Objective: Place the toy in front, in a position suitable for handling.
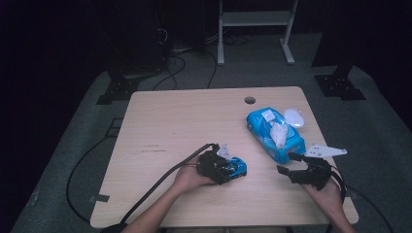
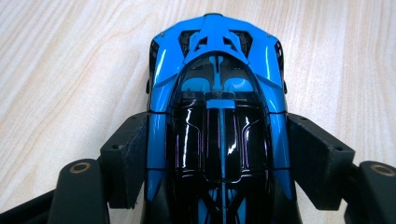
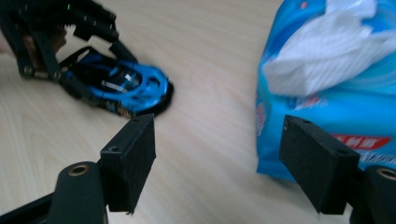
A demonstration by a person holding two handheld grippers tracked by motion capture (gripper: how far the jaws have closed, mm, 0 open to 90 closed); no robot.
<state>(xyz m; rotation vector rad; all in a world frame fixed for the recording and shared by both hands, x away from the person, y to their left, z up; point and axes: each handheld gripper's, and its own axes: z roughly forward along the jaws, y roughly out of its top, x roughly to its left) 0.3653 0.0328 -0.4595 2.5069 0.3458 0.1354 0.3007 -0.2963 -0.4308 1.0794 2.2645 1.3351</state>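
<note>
A blue and black toy car (image 1: 238, 168) rests low on the wooden table (image 1: 184, 121), near its front middle. My left gripper (image 1: 229, 169) is shut on the car, and in the left gripper view the pads (image 2: 128, 154) press on both flanks of the car (image 2: 217, 93). The car's nose points away from the hand. My right gripper (image 1: 286, 163) hovers open at the front right with nothing between its jaws. In the right gripper view the right gripper (image 3: 219, 163) faces the gap between the car (image 3: 126, 86) and a blue wipes pack (image 3: 327, 107).
The blue wipes pack (image 1: 274, 131) lies at the right, a white wipe (image 1: 279, 134) sticking out of its top. A white oval lid (image 1: 294, 117) lies beside it at the far edge. A cable hole (image 1: 249, 100) is near the back edge. Bare wood stretches to the left.
</note>
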